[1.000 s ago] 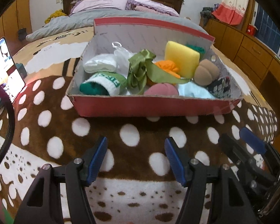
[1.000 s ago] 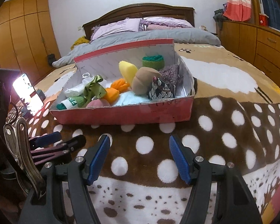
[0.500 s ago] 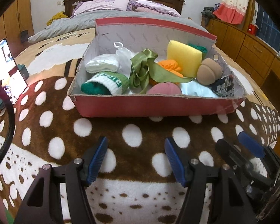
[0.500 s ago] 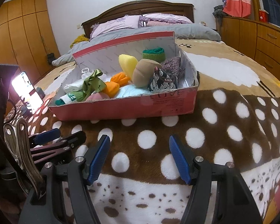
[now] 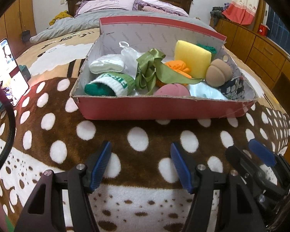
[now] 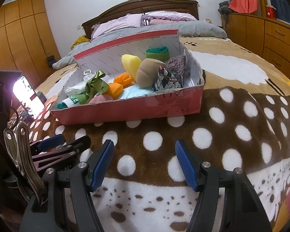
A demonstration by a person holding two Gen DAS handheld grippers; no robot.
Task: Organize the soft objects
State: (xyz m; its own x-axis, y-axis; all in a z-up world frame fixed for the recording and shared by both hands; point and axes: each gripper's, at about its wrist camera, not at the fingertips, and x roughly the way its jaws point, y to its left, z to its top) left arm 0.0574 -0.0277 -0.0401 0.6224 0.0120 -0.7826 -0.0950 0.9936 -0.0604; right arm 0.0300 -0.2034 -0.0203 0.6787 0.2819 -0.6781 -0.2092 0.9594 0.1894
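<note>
Box of soft goods sits centre frame on the spotted blanket, red cardboard, lid flap up. Contents look light and squashy: yellow sponge, green ribbon, green-cuffed sock, tan plush. I judge the sponge easiest, pinched across its flat faces; the ribbon may slip. Left claw and right claw both spread wide, holding nothing, low over the blanket. Against the earlier frames, the box looms slightly nearer in both views.

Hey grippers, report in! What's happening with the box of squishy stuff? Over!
Left gripper open, empty. Right gripper open, empty. Red box full of soft things, on spotted blanket. Nothing in the way.
</note>
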